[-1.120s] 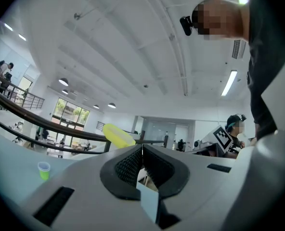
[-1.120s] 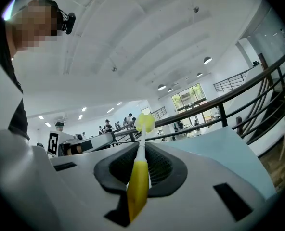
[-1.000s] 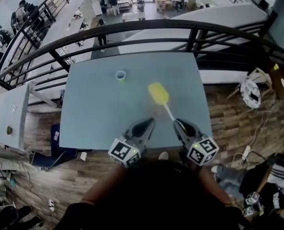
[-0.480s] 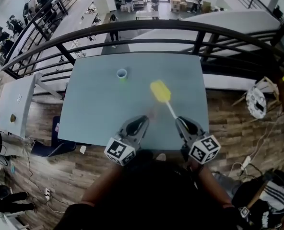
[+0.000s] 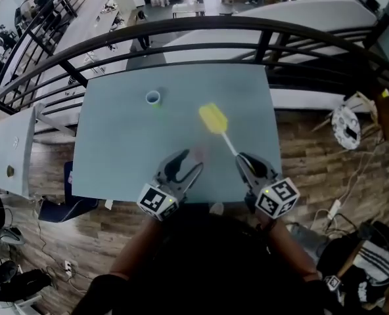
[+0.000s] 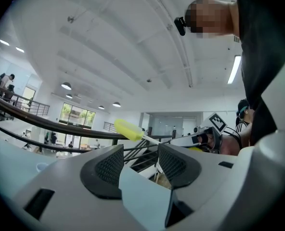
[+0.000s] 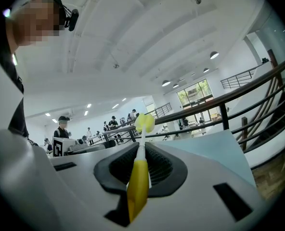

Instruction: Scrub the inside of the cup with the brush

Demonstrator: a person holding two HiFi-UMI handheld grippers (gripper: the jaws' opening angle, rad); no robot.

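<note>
One cup (image 5: 153, 97) stood on the table (image 5: 115, 149), well apart from both grippers. One brush (image 5: 214, 119) was clamped by its handle in the right gripper (image 5: 244, 161); the left gripper (image 5: 183, 163), its jaws just opening, held nothing.

A cup (image 5: 153, 98) stood upper left on the table (image 5: 109, 163). The right gripper (image 5: 243, 160) gripped the brush (image 5: 213, 119) at centre. Beside it, the left gripper (image 5: 186, 163) had just been opening its jaws, which were empty.
</note>
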